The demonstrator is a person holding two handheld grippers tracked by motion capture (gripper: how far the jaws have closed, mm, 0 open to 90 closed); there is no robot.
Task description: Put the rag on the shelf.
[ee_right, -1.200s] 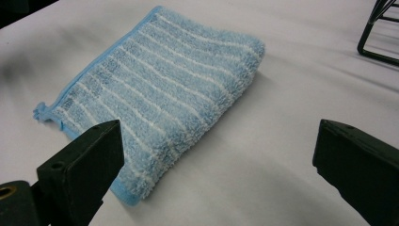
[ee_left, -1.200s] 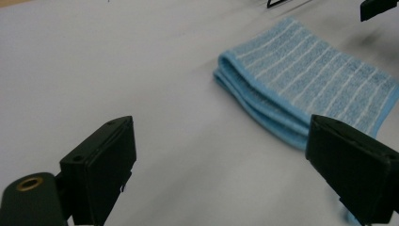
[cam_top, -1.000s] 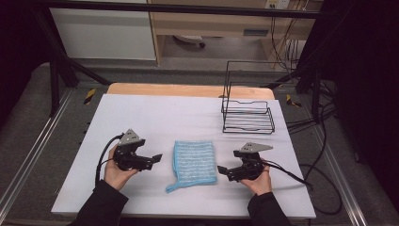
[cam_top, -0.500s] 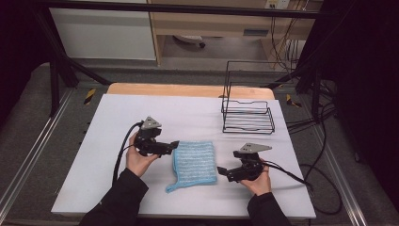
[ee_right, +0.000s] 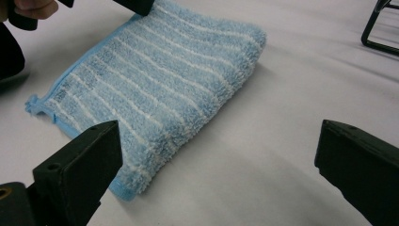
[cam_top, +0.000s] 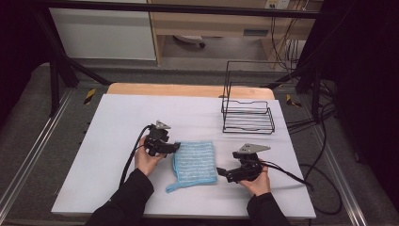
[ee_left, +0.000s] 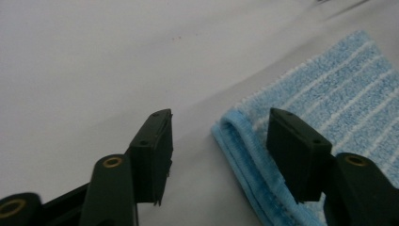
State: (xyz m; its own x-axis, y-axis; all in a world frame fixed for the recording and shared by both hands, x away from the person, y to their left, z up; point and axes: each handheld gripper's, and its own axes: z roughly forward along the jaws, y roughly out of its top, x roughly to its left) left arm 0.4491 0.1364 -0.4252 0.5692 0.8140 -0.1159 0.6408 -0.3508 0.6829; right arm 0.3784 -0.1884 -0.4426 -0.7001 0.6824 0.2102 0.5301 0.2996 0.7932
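Blue terry cloth with thin white stripes, the folded towel lies flat near the middle of the white table, a darker blue hem running along its edges and a small tail of hem poking out at its near-left corner. Its pile looks looped and fluffy in the right gripper view. The left gripper sits at the towel's left edge with its 2 black jaws spread, the folded hem lying between them (neither jaw clearly touches it). The right gripper rests just beside the towel's right edge, jaws wide apart over bare table. A black wire rack, rectangular and open-topped, stands toward the far right. No readable writing shows anywhere.
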